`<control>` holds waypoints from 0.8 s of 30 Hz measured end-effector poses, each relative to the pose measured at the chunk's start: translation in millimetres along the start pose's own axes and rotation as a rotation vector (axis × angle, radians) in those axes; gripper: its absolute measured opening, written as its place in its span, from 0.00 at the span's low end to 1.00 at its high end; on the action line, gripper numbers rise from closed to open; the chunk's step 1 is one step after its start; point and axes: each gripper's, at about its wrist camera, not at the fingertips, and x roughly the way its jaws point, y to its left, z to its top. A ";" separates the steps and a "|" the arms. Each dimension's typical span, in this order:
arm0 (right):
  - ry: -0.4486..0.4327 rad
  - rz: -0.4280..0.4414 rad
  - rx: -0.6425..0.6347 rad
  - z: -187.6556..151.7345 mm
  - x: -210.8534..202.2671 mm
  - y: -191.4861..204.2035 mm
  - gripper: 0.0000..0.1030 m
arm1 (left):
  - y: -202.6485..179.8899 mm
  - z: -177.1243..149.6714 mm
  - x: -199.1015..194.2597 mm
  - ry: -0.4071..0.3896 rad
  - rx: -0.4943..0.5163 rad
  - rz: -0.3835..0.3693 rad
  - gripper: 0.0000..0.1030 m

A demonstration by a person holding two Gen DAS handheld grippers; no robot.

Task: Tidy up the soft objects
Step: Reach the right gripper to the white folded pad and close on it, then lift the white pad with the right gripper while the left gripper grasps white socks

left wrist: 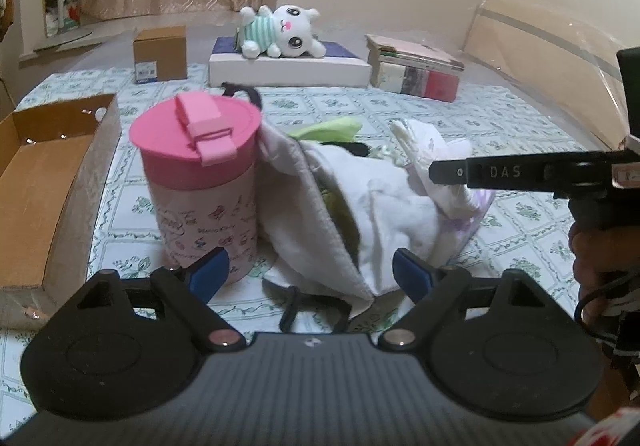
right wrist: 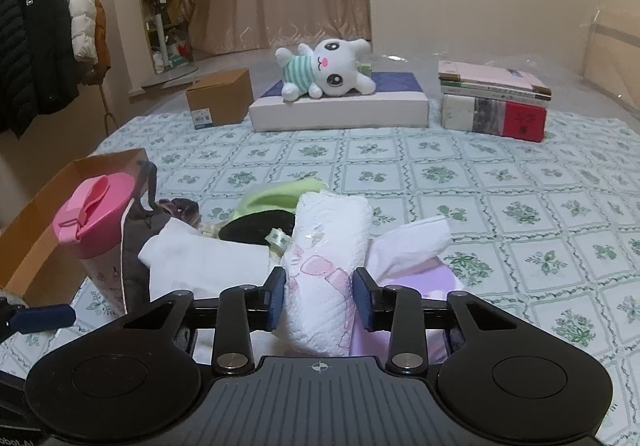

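Observation:
A heap of soft things lies on the flowered bed sheet [left wrist: 500, 126]: a grey drawstring bag [left wrist: 288, 174], a white cloth [left wrist: 392, 206], a green cloth [left wrist: 332, 128] and a soft white tissue pack [right wrist: 324, 270] with pink print. My right gripper [right wrist: 320, 300] is shut on the tissue pack, a blue pad against each side. From the left wrist it reaches in from the right [left wrist: 444, 176] onto the pack [left wrist: 432, 144]. My left gripper [left wrist: 312, 272] stands open low in front of the heap, the bag's edge between its pads untouched. A pink-lidded tumbler [left wrist: 200, 182] stands upright against the bag.
An open cardboard box [left wrist: 48, 182] lies at the left of the heap. At the back stand a closed carton [left wrist: 160, 54], a white flat box [left wrist: 288, 68] with a plush bunny [left wrist: 284, 30] on it, and stacked books [left wrist: 416, 74]. A hand [left wrist: 600, 270] holds the right gripper.

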 end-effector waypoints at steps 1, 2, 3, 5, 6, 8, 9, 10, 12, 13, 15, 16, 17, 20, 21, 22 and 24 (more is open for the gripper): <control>-0.004 -0.002 0.004 -0.5 -2.6 -0.9 0.35 | -1.3 0.7 -0.6 -0.006 0.004 -0.007 0.82; -0.007 -0.010 0.005 -1.2 -5.0 -1.7 0.35 | -3.0 1.5 -0.8 -0.012 0.009 -0.011 0.81; -0.009 -0.018 0.007 -1.8 -6.7 -3.3 0.35 | -5.0 2.2 -1.0 -0.020 0.016 -0.016 0.80; -0.008 -0.024 0.018 -2.5 -7.8 -7.4 0.35 | -9.1 3.8 -1.0 -0.032 0.031 -0.027 0.80; -0.005 -0.027 0.020 -2.9 -6.3 -9.3 0.36 | -10.7 4.5 -0.3 -0.036 0.039 -0.031 0.79; 0.009 -0.028 0.018 -4.3 -2.7 -11.7 0.42 | -13.6 5.6 1.1 -0.048 0.051 -0.043 0.79; 0.014 -0.023 0.013 -4.7 -0.9 -11.8 0.45 | -14.9 6.1 1.6 -0.053 0.059 -0.046 0.78; 0.011 -0.022 0.009 -5.5 -0.4 -11.3 0.46 | -16.7 6.9 1.8 -0.058 0.067 -0.047 0.77; 0.011 -0.024 -0.003 -5.8 1.4 -9.8 0.48 | -18.9 7.0 2.3 -0.065 0.081 -0.049 0.76; 0.010 -0.024 -0.003 -6.2 2.1 -9.9 0.49 | -20.0 6.9 2.1 -0.070 0.087 -0.050 0.75; 0.012 -0.022 -0.004 -7.3 2.9 -9.8 0.49 | -22.6 6.7 1.3 -0.075 0.101 -0.056 0.71; 0.012 -0.020 -0.007 -7.9 3.1 -9.7 0.49 | -24.5 6.5 0.9 -0.076 0.107 -0.056 0.69; 0.008 -0.020 -0.007 -8.2 2.3 -10.2 0.47 | -25.9 6.5 1.1 -0.077 0.113 -0.057 0.69; -0.007 -0.022 -0.012 -7.7 -3.5 -12.3 0.31 | -29.9 7.0 1.7 -0.079 0.129 -0.070 0.68; -0.010 -0.016 -0.006 -7.4 -5.3 -14.0 0.29 | -32.1 7.4 1.7 -0.084 0.137 -0.073 0.68; -0.014 -0.011 0.000 -7.3 -7.4 -15.8 0.28 | -35.0 8.1 2.2 -0.089 0.150 -0.076 0.67; -0.026 -0.014 0.005 -7.7 -12.5 -18.3 0.27 | -40.0 9.1 4.3 -0.095 0.171 -0.081 0.67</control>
